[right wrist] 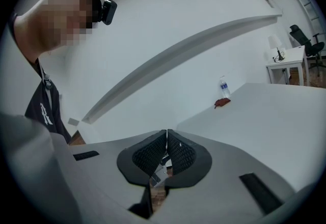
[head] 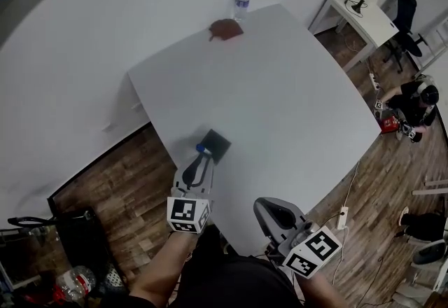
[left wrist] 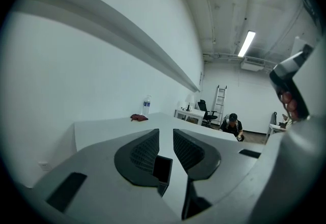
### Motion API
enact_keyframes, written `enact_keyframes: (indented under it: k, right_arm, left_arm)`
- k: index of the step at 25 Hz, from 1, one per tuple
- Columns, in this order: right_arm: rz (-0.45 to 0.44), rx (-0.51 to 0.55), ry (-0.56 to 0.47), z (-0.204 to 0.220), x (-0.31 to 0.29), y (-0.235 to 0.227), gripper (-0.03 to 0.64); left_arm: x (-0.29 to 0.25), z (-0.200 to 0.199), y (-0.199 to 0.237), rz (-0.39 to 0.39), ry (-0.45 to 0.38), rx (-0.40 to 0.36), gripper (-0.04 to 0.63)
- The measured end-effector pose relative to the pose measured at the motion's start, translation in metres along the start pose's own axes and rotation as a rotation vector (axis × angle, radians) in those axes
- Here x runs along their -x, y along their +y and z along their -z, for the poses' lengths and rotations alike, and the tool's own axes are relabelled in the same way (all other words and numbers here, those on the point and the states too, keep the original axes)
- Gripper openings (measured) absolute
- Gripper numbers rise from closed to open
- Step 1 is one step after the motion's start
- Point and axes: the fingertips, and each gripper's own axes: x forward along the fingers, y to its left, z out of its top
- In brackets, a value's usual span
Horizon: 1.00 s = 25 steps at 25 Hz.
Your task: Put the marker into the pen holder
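The marker (head: 201, 148) shows only in the head view, as a small blue spot at the near-left edge of the black square pen holder (head: 215, 145). Whether it stands inside the holder or just beside it cannot be told, and its body is hidden. The left gripper (head: 198, 162) points at that spot. In its own view the left gripper (left wrist: 165, 139) has its jaws spread, with bare table between them and the pen holder (left wrist: 162, 169) low in the gap. The right gripper (head: 264, 204) hangs at the table's near edge, well apart from the holder. Its own view shows the right gripper (right wrist: 166, 134) with jaws pressed together on nothing.

The holder sits near the front-left corner of a broad white table (head: 280, 89). At the far edge lie a crumpled reddish-brown cloth (head: 225, 29) and a clear plastic water bottle (head: 241, 2). Around the table are a wooden plank floor (head: 119, 187) and white walls. To the right stands a small white desk (head: 364, 16) beside a black office chair (head: 406, 12), and a person (head: 416, 105) sits on the floor.
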Motion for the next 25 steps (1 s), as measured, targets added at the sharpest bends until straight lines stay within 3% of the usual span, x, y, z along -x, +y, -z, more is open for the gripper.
enact_keyframes:
  k: [5, 18, 25]
  right_arm:
    - [-0.031, 0.032, -0.013, -0.002, 0.004, 0.006, 0.017]
    - [-0.107, 0.127, -0.07, -0.013, 0.016, 0.031, 0.017]
    - [-0.145, 0.16, -0.097, -0.02, 0.028, 0.048, 0.017]
  left_arm:
    - [0.019, -0.028, -0.017, 0.015, -0.035, -0.014, 0.048]
    - [0.087, -0.093, -0.068, 0.051, -0.094, -0.047, 0.017]
    - [0.116, -0.104, -0.1, 0.092, -0.083, -0.064, 0.012]
